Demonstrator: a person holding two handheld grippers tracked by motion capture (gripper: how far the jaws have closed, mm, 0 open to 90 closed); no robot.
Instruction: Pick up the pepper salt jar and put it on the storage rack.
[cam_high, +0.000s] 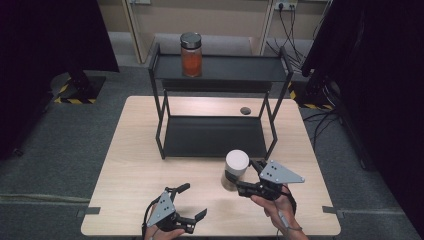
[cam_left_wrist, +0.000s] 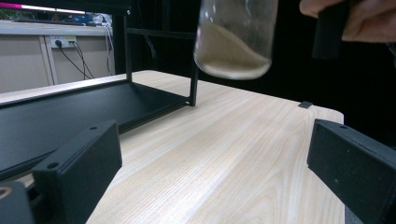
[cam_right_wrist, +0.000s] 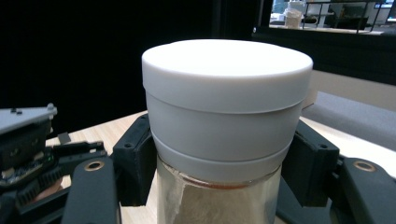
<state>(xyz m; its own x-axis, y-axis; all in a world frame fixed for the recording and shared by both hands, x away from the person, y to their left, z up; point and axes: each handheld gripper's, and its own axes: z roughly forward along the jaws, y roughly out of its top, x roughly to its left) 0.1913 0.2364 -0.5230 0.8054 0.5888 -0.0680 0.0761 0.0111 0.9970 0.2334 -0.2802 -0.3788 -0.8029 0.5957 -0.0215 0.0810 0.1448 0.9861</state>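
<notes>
My right gripper (cam_high: 243, 181) is clamped on a glass jar (cam_high: 235, 170) of pale powder with a smooth white lid, held clear of the wooden surface (cam_high: 131, 165) just in front of the black metal shelf rack (cam_high: 215, 135). I should keep the jar upright and the squeeze firm on slick glass. My left gripper (cam_high: 192, 201) waits empty, jaws wide apart, nearer me than the rack.

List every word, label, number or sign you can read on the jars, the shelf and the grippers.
None: nothing legible.
White-lidded jar, clamped in the right gripper: plain lid, no label.
Jar of orange contents on the black shelf: no label visible.
Left gripper, open: bare grey plate.
</notes>
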